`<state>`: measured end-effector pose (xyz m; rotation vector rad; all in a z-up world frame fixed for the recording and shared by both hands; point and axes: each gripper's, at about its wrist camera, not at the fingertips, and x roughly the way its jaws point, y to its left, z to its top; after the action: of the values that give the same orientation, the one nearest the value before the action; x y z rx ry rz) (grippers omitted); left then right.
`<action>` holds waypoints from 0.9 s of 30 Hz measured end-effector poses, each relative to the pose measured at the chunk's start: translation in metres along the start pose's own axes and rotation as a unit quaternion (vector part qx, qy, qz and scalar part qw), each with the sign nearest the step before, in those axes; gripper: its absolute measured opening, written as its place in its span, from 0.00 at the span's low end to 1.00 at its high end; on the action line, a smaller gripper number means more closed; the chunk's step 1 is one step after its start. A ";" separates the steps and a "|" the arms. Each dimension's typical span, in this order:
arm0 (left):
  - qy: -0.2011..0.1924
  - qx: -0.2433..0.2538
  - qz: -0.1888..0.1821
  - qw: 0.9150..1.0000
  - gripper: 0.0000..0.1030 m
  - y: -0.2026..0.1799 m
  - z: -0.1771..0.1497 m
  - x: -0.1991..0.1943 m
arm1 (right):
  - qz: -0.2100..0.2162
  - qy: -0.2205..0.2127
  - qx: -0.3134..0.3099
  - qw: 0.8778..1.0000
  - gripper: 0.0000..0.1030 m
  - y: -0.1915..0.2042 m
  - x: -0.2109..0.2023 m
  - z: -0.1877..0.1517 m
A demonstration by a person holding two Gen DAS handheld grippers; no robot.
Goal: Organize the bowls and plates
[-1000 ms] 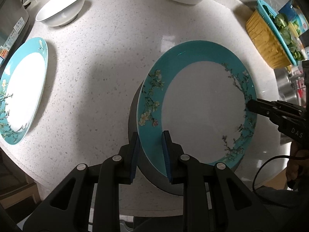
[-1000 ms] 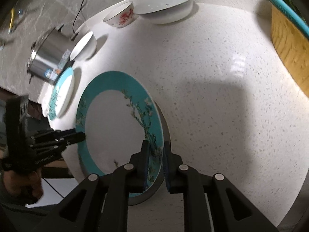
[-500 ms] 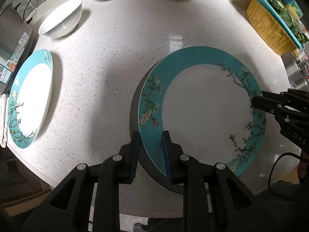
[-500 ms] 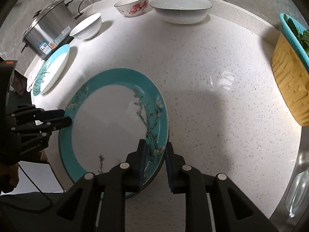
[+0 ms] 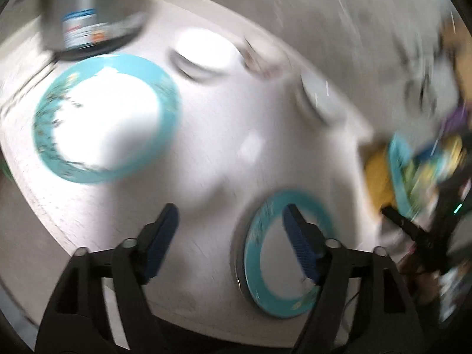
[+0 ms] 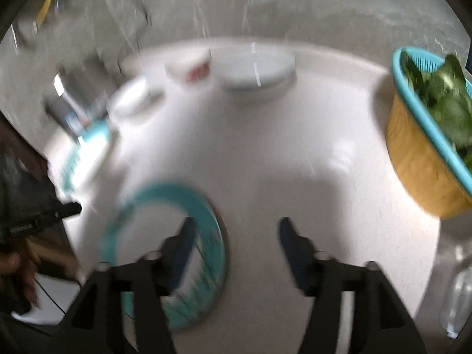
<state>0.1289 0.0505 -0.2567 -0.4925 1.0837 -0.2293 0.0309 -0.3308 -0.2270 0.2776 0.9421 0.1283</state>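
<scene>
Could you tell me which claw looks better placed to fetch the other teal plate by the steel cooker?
Left, probably. The left claw is open and faces the far teal plate broadly in its view. The right claw, also open, sees that plate only edge-on beyond the stack.

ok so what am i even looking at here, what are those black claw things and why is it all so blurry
Those black claws are handheld grippers, one in each of a person's hands, each with a fisheye camera looking along its fingers. The blur is fast motion. One picture looks from the left gripper, the other from the right gripper. Both are open and hold nothing. On the white round table lies a teal-rimmed plate near the front edge, on something darker, a second teal plate farther off by a steel pot, three bowls at the back, and a yellow basket of greens.
</scene>
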 end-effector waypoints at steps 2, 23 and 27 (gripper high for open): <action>-0.011 -0.042 -0.004 0.999 0.89 0.027 0.016 -0.015 | 0.071 -0.013 0.054 0.996 0.84 0.005 -0.005 0.023; 0.064 0.057 -0.057 0.995 0.89 0.198 0.154 0.044 | 0.188 0.127 0.061 0.972 1.00 0.201 0.224 0.077; 0.089 0.045 -0.068 0.993 0.89 0.205 0.159 0.058 | 0.190 0.166 0.083 0.964 0.88 0.199 0.249 0.071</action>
<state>0.2843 0.2479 -0.3429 -0.4719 1.2100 -0.4460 0.2363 -0.0963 -0.3244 0.6055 1.2272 0.4617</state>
